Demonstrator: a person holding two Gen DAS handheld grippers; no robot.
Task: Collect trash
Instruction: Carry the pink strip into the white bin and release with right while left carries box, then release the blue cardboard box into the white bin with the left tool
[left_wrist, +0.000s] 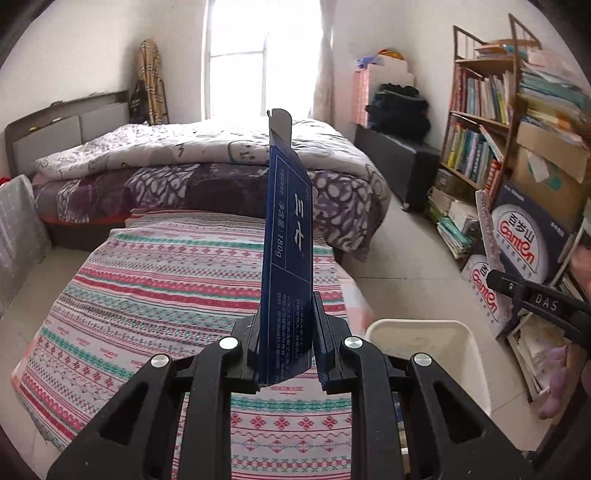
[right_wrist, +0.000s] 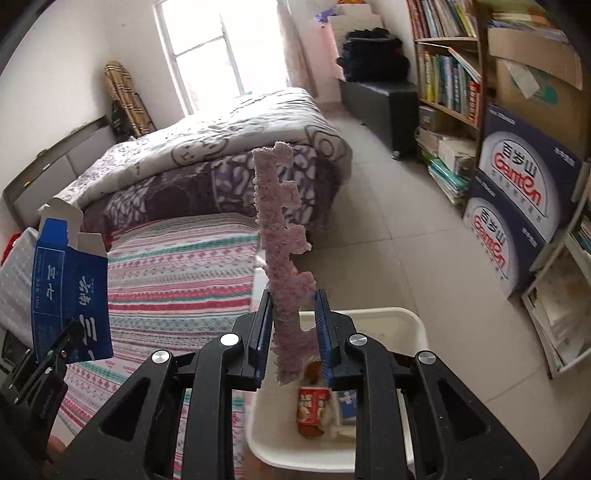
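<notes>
My left gripper (left_wrist: 286, 350) is clamped on a flattened blue carton (left_wrist: 288, 251), which stands upright between the pads above the near right corner of the striped cloth (left_wrist: 155, 280). My right gripper (right_wrist: 293, 339) pinches a ragged pink strip (right_wrist: 284, 236), also upright, over the white bin (right_wrist: 402, 321) just beside the cloth's right edge. A red wrapper (right_wrist: 312, 404) and other scraps lie inside the bin.
</notes>
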